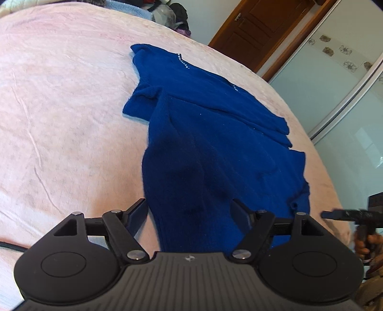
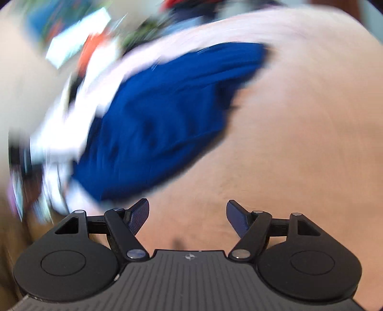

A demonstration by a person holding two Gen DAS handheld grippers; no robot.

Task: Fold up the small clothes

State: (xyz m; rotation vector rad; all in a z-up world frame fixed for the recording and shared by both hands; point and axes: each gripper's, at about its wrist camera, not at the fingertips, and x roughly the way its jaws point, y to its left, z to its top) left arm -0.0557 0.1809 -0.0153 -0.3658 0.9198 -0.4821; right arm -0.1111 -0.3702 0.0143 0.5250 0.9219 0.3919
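A dark blue knit garment (image 1: 215,143) with small rhinestones lies partly folded on a pale pink bedspread (image 1: 59,107). My left gripper (image 1: 189,215) is open, its fingers just above the garment's near end, holding nothing. The right gripper shows at the right edge of the left wrist view (image 1: 340,215), held in a hand beside the garment's right corner. In the right wrist view, which is motion-blurred, my right gripper (image 2: 188,215) is open and empty over bare bedspread (image 2: 287,143), with the blue garment (image 2: 155,119) ahead and to the left.
A brown wooden door (image 1: 258,31) and a sliding wardrobe panel (image 1: 335,95) stand beyond the bed's right edge. Bags and clothes (image 1: 167,12) pile at the far end. Blurred colourful clutter (image 2: 71,59) lies past the bed's left side.
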